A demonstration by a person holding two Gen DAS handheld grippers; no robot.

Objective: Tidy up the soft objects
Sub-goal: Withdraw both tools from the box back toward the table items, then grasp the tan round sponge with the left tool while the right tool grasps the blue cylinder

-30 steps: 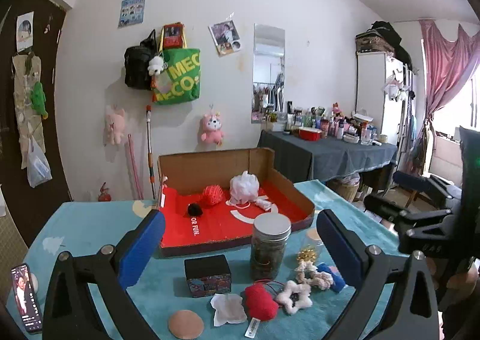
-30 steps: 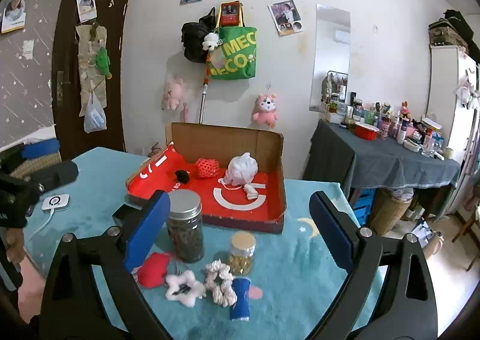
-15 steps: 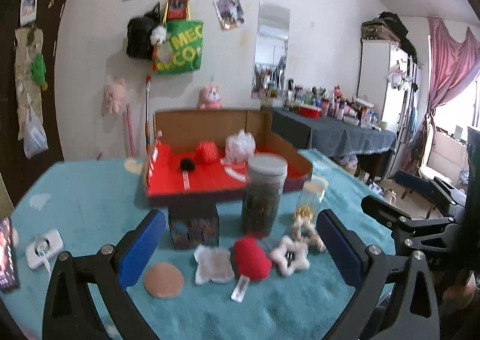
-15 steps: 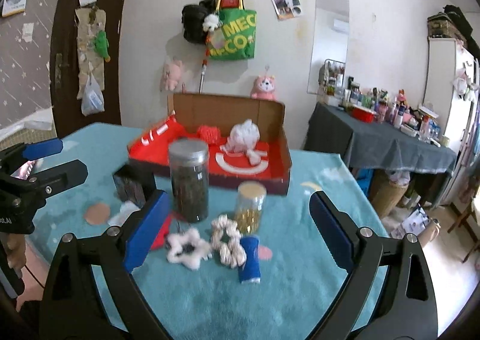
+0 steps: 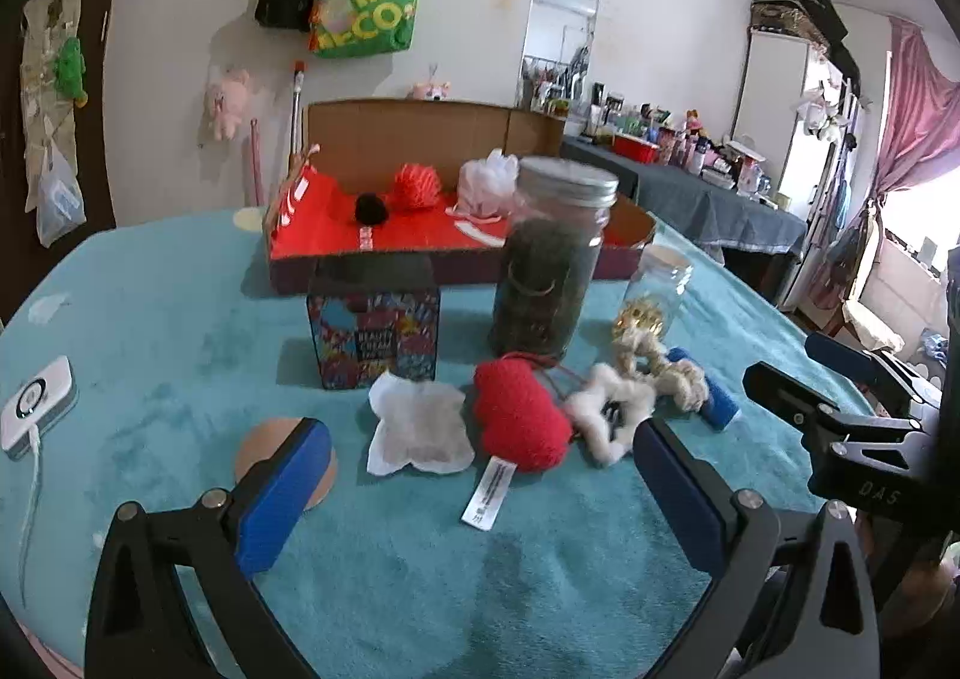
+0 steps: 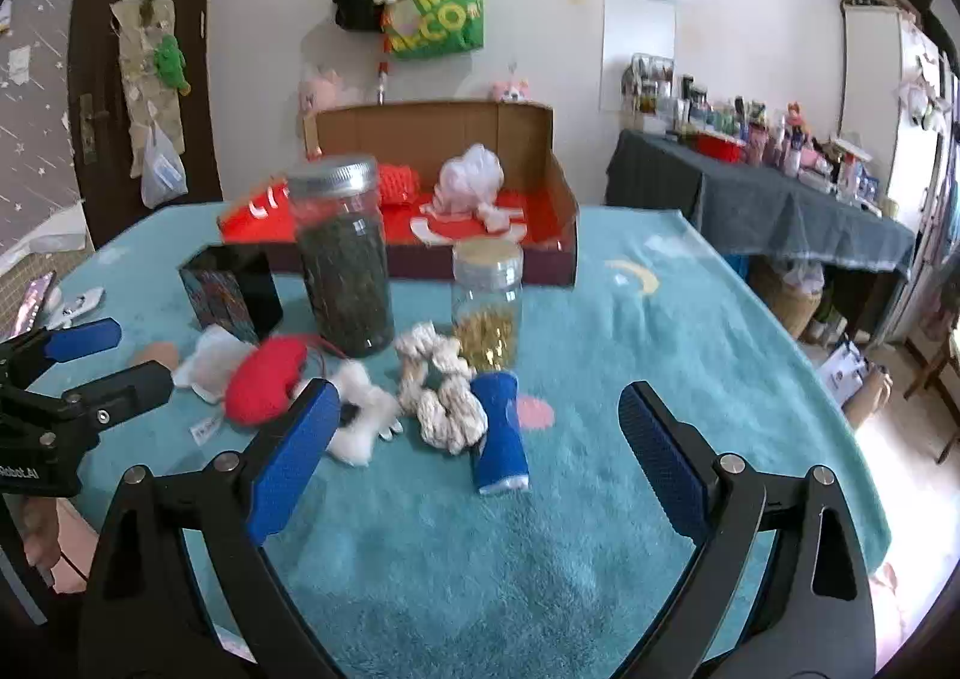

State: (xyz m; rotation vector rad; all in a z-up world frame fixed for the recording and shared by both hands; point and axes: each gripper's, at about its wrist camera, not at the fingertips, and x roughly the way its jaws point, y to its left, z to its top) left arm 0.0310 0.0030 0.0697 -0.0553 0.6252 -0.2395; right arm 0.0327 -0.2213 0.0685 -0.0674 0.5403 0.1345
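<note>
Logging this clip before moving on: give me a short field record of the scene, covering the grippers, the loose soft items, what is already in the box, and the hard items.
left gripper: open, empty, above the cloth
right gripper: open, empty
soft items on teal cloth: red plush, white pad, white star scrunchie, cream scrunchie, blue roll
cardboard box: holds red mesh ball, white pouf, black pompom
hard items: tall jar, small jar, patterned tin
</note>
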